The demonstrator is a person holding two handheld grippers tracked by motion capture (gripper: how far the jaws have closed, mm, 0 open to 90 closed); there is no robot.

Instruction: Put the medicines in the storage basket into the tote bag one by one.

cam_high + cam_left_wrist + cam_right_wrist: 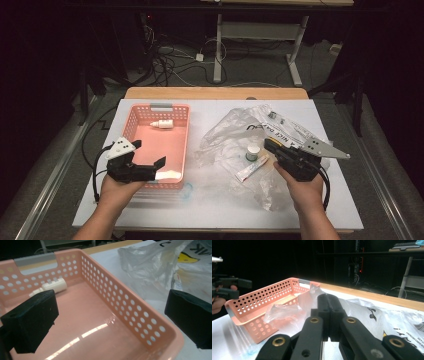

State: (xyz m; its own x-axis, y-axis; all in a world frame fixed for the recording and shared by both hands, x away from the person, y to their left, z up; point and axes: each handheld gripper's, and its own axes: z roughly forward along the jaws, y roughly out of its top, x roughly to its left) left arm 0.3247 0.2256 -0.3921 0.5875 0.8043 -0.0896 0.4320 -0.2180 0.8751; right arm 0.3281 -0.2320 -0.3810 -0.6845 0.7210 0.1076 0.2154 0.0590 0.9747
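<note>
High view: your right tool point(270, 146), jaws pressed together and empty, sits beside the small jar point(253, 151) and tube point(251, 168) on the plastic bag point(235, 131); spread it first. Left tool point(159, 162) hangs wide apart, empty, over the pink basket point(131, 120).

Both grippers are black, each topped by a grey three-cornered plate dotted with small holes and trailing a black cable. The left gripper point(150, 167) has blocky matte jaws; the right gripper point(328, 315) shows brass-coloured rivets on its linkage arms. The person's forearms are bare, no sleeves showing
</note>
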